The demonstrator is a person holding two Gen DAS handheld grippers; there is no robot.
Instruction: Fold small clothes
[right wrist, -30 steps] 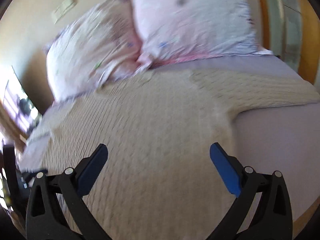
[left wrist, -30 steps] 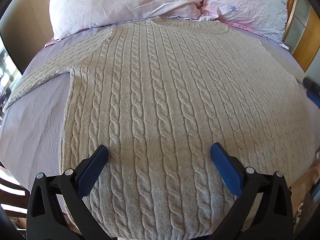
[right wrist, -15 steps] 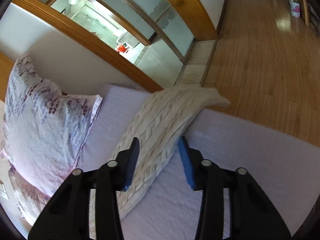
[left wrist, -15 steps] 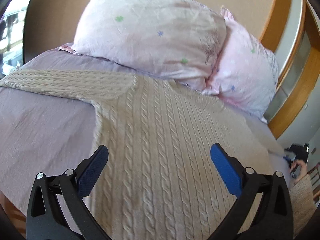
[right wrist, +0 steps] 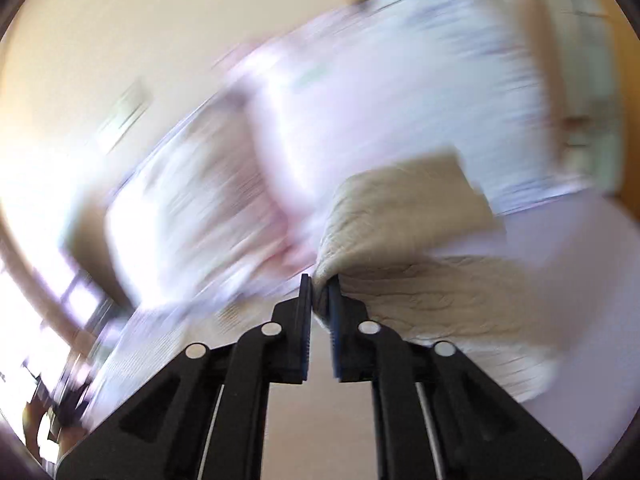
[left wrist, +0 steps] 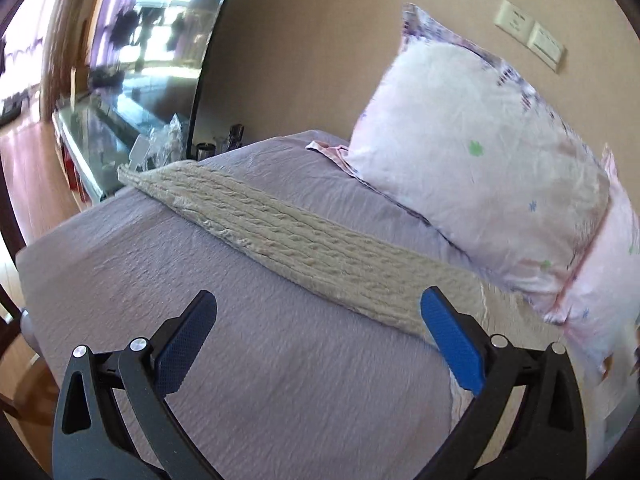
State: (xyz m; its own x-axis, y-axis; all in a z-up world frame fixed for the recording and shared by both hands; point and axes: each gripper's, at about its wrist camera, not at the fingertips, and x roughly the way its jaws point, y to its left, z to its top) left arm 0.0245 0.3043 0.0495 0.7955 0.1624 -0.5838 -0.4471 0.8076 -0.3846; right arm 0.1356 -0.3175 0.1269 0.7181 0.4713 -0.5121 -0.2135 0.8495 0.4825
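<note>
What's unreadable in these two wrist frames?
- Right wrist view: motion blur smears the floral pillows; prints illegible.
- Right gripper pinches the beige cable-knit sweater; which part is unclear.
- Left wrist view: sweater body cut off behind the open left gripper; only the sleeve shows.

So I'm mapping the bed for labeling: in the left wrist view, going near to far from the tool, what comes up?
Left tool → purple sheet → knit sweater sleeve → floral pillow → beige wall.
</note>
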